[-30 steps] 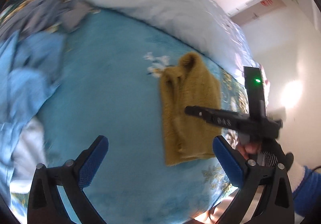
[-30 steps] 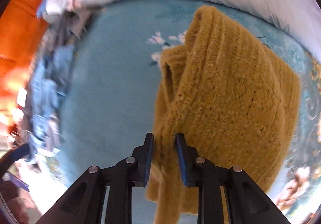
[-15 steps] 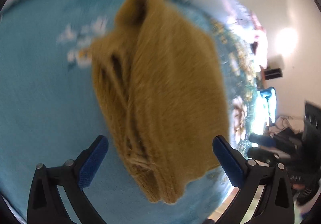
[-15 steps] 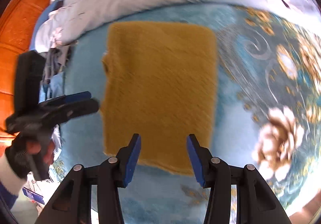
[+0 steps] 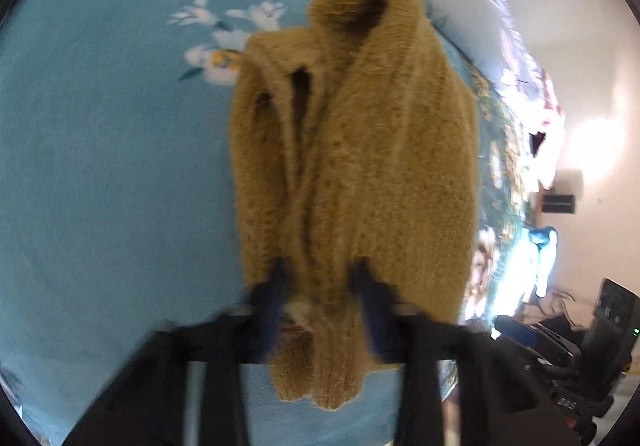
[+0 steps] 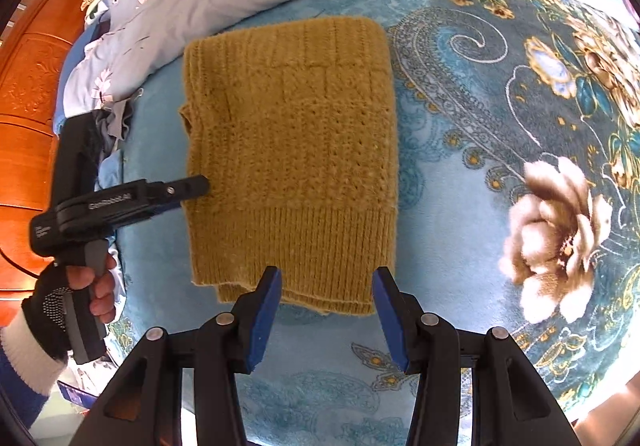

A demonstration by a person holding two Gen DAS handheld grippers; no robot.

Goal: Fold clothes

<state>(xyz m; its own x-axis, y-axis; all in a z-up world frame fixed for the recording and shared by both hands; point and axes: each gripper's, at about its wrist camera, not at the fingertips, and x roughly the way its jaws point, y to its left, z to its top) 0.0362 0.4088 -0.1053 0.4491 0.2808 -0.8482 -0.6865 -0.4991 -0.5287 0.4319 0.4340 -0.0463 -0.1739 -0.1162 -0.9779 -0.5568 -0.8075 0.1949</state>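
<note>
Mustard knit sweater (image 6: pixel 292 150) is folded into a chunky rectangle w/ ribbed hem, lying flat on the teal floral blanket (image 6: pixel 460 206). Left gripper (image 5: pixel 320 298) is blurry but its jaws pinch the sweater's side edge. Right gripper (image 6: pixel 326 310) sits just off the hem, jaws spread, holding nothing.

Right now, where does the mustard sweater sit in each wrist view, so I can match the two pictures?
Left wrist: the mustard sweater fills the centre, its near end between the fingers of the blurred left hand-held gripper.
Right wrist: the mustard sweater lies flat, centre-left, above the open right hand-held gripper.
Shared landmark: the blue floral blanket beneath it.
</note>
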